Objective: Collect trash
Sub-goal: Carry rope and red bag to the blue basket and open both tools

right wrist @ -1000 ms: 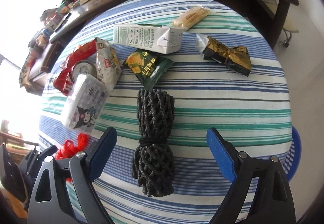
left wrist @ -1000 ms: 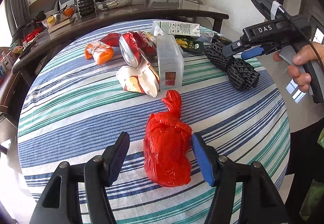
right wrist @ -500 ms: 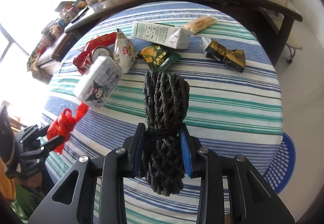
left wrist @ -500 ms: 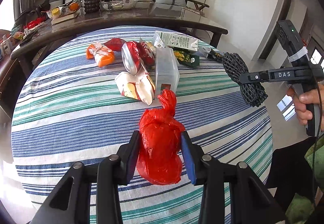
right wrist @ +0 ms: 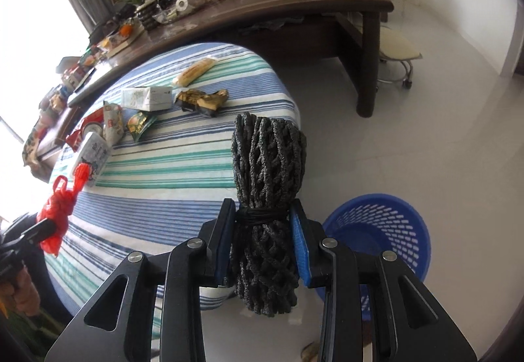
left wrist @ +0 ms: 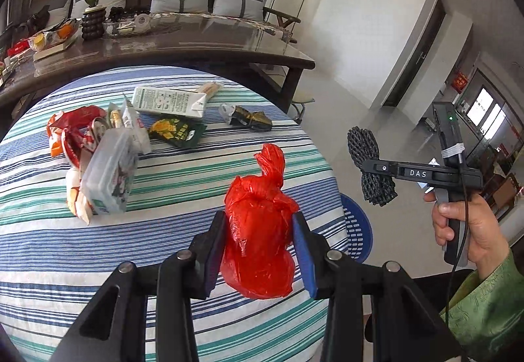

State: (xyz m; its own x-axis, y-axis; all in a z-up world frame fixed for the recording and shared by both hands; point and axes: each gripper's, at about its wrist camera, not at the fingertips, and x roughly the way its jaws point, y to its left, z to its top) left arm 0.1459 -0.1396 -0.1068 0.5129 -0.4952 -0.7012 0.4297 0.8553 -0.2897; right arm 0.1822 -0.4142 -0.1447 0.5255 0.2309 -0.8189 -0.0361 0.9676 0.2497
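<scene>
The left gripper (left wrist: 258, 250) has its jaws closed narrow on a knotted red plastic bag (left wrist: 258, 231), which hangs lifted above the near edge of the round counter (left wrist: 163, 231) with the blue, green and white striped cloth. The right gripper (right wrist: 263, 247) has its jaws clamped narrow on the tied waist of a black net bundle (right wrist: 267, 191); in the left wrist view that bundle (left wrist: 371, 165) is off the counter's right edge, over the white floor, with a hand (left wrist: 465, 231) in a green sleeve on the handle. A blue basket (right wrist: 380, 231) with a slotted wall stands on the floor just beside the counter's right edge, below and to the right of the net bundle.

Other trash lies on the far half of the counter: a white and green carton (left wrist: 170, 101) on its side, a long beige wrapped snack (right wrist: 195, 67) behind it near the far edge, a crumpled gold and black wrapper (left wrist: 249, 118) to the carton's right, and a green packet (left wrist: 177, 132) in front of the carton. At the counter's left side a clear plastic box (left wrist: 109, 175) leans against a heap of red and white wrappers (left wrist: 75, 129) and a can (left wrist: 98, 126). A dark wooden table (right wrist: 294, 11) curves behind the counter
</scene>
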